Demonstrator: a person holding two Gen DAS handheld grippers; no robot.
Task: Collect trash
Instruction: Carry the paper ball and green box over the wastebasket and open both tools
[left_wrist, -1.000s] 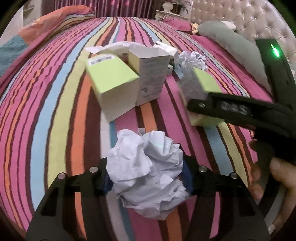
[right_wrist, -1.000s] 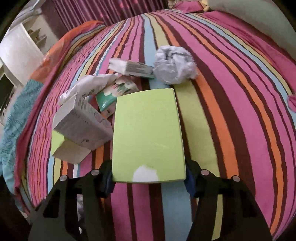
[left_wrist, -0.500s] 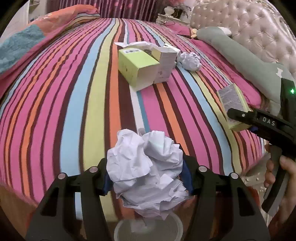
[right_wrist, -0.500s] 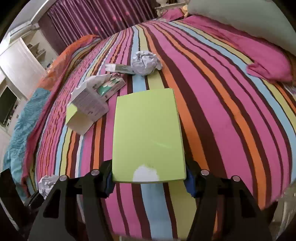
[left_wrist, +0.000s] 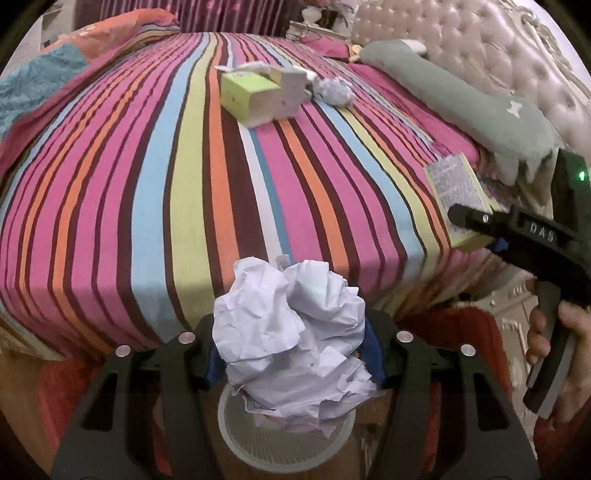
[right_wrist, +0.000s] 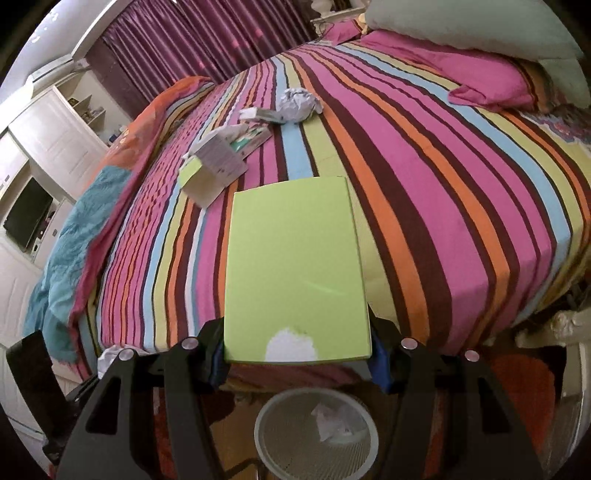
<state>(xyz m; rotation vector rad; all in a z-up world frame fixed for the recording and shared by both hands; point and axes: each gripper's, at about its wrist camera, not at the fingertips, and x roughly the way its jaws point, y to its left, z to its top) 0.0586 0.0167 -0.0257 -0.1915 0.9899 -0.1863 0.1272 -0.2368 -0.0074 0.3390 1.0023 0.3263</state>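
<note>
My left gripper (left_wrist: 291, 354) is shut on a crumpled white paper ball (left_wrist: 295, 343), held above a white mesh waste bin (left_wrist: 258, 443) on the floor by the bed's edge. My right gripper (right_wrist: 297, 354) is shut on a flat lime-green box (right_wrist: 295, 266), also past the bed's edge, with the waste bin (right_wrist: 291, 443) just below it and a scrap of paper inside. In the left wrist view the right gripper (left_wrist: 476, 229) appears at the right, clamped on the green box (left_wrist: 456, 188). More trash lies far back on the bed: boxes (left_wrist: 258, 98) and a paper ball (left_wrist: 334, 91).
The striped bedspread (right_wrist: 424, 184) fills most of both views. A grey-green pillow (left_wrist: 461, 99) and tufted headboard (left_wrist: 480, 44) stand at the right. White cabinets and a dark screen (right_wrist: 26, 214) line the left wall. A red rug (left_wrist: 472, 332) lies around the bin.
Both grippers have drawn back from the pile of trash to the bed's edge, each still holding its item. The bin has come into view below them.
</note>
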